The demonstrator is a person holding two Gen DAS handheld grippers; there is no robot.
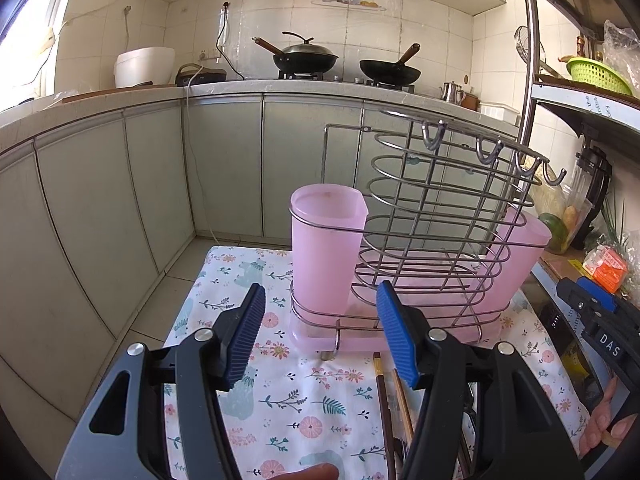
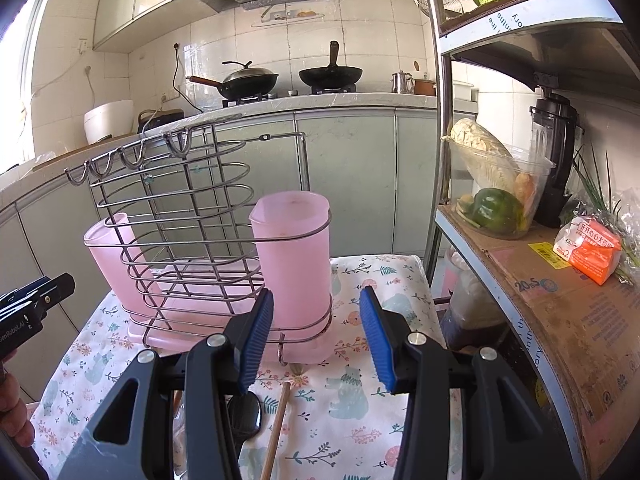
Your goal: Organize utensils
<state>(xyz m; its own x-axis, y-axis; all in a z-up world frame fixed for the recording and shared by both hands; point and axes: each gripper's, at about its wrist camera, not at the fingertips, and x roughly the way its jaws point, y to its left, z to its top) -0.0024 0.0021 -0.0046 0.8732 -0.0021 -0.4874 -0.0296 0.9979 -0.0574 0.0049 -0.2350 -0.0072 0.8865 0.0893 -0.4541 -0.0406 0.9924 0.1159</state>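
Two grippers empty, jaws apart, above the tablecloth's near edge.

We see the left gripper (image 1: pixel 320 336) and right gripper (image 2: pixel 316 336) gaping; chopsticks (image 1: pixel 386 404) and a dark spoon (image 2: pixel 245 414) lie below: light, stiff, slick, best pinched mid-shaft. Beyond, mid-cloth, stands the wire rack (image 1: pixel 440 216) with pink cups (image 2: pixel 294 260).

Bright daylight floods in from a blown-out window (image 1: pixel 24 52) at far left. Both fisheye views are sharp at centre, with straight lines bowing and corners vignetting black.
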